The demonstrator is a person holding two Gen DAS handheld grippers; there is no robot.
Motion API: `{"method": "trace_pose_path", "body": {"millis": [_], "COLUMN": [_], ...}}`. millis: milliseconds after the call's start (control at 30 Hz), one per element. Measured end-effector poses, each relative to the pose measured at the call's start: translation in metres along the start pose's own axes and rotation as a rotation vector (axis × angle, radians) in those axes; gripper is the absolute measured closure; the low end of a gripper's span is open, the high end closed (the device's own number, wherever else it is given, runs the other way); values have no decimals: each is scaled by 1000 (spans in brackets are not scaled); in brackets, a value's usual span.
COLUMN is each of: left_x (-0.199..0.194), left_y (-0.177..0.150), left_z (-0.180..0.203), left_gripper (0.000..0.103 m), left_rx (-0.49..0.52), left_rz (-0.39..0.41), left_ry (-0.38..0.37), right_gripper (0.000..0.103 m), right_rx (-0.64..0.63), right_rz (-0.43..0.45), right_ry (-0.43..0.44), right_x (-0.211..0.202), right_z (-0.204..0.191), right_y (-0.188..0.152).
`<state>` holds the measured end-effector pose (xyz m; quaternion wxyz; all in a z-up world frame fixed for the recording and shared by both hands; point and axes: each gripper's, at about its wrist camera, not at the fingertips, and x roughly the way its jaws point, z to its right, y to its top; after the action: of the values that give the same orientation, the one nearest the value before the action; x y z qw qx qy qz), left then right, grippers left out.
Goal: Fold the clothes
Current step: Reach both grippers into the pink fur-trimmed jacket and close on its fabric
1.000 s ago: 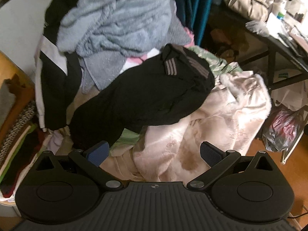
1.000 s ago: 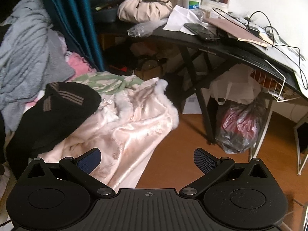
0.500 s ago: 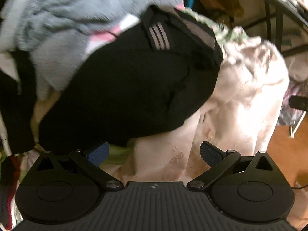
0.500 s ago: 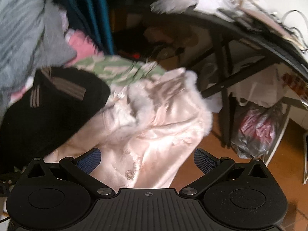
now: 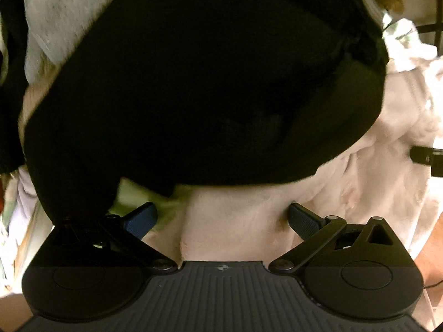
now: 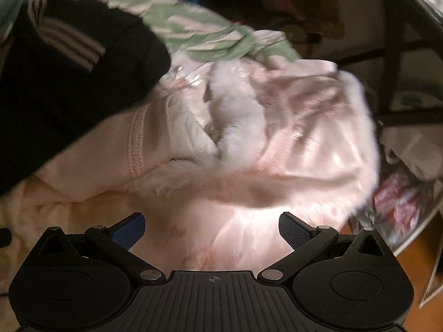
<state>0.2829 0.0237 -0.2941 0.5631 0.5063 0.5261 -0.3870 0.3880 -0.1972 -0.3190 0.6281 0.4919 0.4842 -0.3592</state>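
A black garment with pale stripes (image 5: 199, 88) fills most of the left wrist view and lies on a heap of clothes. My left gripper (image 5: 223, 220) is open just below its lower edge, over pale pink cloth (image 5: 235, 221). The same black garment (image 6: 69, 77) shows at the left of the right wrist view. A pale pink satin garment with white fur trim (image 6: 263, 138) lies beside it. Open, my right gripper (image 6: 211, 231) hovers close over the satin with nothing between its fingers.
A grey knit (image 5: 61, 22) and a green-and-white patterned cloth (image 6: 210, 30) lie further back in the heap. A black table leg (image 6: 393, 63) and a red-and-white plastic bag (image 6: 398, 202) stand at the right, over an orange-brown floor (image 6: 415, 249).
Both grippers have moved forward and down toward the heap. The black garment and the pink satin now fill the views. Both stay open.
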Motion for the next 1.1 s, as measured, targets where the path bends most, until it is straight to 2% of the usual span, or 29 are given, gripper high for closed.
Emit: {"method": "trace_pose_path", "body": {"millis": [267,600,967,1000,1067,1100], "left_x": [28,40,43,42,37,34], "left_y": [-3,-4,-17,-18,-23,-26], "left_z": [27,22,21,21,22,21], "left_gripper": [0,0,0,1,9,16], "left_rx": [87,90,124,137,164,174], "left_rz": [-43,-64,-47,-48,-39,-29], "left_ry": [109,60,26,20,14,13], "right_gripper": [1,1,1,1,1,1], "right_rx": [-90,-64,-12,-15,-25,-30], "right_rz": [-37,-36,40,44,15,-1], "right_ry": [76,139,138,137,149,157], "right_x": [32,47,46,46,45,45], "right_z": [5,13,17,17,20,22], "right_y": [8,4,-7,-9,-6,-4]}}
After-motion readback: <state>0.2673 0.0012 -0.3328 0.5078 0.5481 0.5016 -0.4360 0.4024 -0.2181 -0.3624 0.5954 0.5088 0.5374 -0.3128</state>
